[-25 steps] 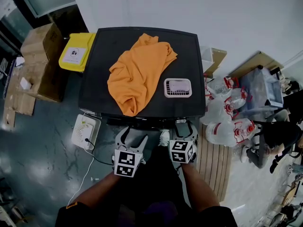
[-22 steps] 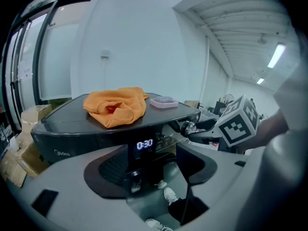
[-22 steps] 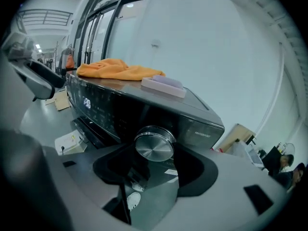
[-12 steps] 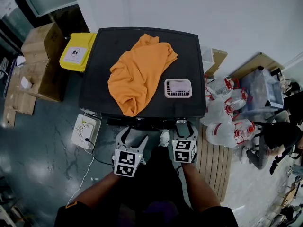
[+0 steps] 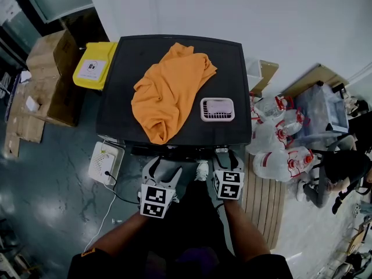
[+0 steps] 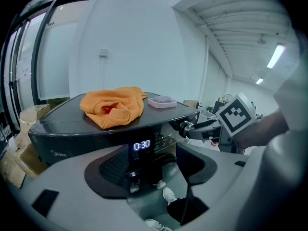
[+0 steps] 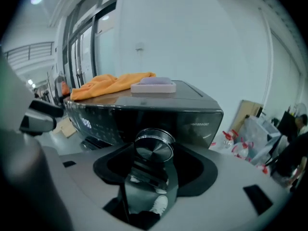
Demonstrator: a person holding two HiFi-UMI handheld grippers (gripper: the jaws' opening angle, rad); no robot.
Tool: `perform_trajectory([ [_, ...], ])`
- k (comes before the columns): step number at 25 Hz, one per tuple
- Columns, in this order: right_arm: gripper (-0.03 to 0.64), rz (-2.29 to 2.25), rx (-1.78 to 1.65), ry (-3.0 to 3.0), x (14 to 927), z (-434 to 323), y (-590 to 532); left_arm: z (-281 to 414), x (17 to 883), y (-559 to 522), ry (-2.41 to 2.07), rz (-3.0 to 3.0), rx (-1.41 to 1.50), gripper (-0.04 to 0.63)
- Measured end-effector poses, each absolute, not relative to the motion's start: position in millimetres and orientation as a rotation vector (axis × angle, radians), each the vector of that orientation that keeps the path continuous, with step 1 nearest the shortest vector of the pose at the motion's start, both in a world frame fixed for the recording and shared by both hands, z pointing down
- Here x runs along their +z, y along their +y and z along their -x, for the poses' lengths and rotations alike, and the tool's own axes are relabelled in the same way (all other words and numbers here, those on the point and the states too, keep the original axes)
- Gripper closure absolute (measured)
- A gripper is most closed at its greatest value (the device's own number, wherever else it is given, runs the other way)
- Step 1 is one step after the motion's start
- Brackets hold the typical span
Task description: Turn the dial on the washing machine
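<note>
The dial (image 7: 154, 146) is found on the front panel of the washing machine (image 5: 229, 68), toward the panel's right end, just under the edge of the black worktop. In the right gripper view it is seen face-on, dead centre between the two dark fingers (image 7: 113, 170). The right gripper (image 5: 226, 153) is held with its fingers apart, one at 9 o'clock and one at 3 o'clock of the dial's rim and just beside it. Whether the rim is actually being pressed cannot be told.

The dial's axis is judged to run straight out of the panel and along the gripper's own line of sight. The turn is therefore expected to be made as a roll about that axis once the rim is clamped, with no sideways shift needed.

The left gripper (image 5: 161, 167) is held at 9 o'clock of the right one, with its fingers wide and nothing between them. The lit display (image 6: 141, 145) is framed in their gap. From it the dial lies at about 2 o'clock, well apart, so the right gripper is clearly the nearer.

On the worktop an orange cloth (image 5: 168, 92) and a small pale tray (image 5: 218, 109) are left lying, clear of the panel.
</note>
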State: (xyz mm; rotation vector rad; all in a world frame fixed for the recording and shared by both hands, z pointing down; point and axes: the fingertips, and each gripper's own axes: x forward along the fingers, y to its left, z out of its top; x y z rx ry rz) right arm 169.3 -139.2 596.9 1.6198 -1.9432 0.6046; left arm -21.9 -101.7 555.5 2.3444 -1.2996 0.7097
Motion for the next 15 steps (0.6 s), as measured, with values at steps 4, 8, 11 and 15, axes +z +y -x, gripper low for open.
perform_trajectory([
  [4, 0.347, -1.655, 0.918, -2.085, 599.9, -173.3, -138.9, 21.1, 557.8, -101.3, -1.299, -2.339, 0.699, 0.296],
  [8, 0.345, -1.638, 1.052, -2.16, 599.7, -174.7, -139.6, 19.4, 558.0, -101.5, -1.297, -2.334, 0.696, 0.296],
  [11, 0.342, -1.617, 0.969, -2.143, 599.5, -173.6, -139.7, 17.3, 557.2, -101.0, -1.295, -2.334, 0.698, 0.296],
  [15, 0.316, -1.593, 0.618, -1.97, 600.6, -172.3, -138.4, 16.7, 555.5, -100.4, -1.301, -2.336, 0.697, 0.296],
])
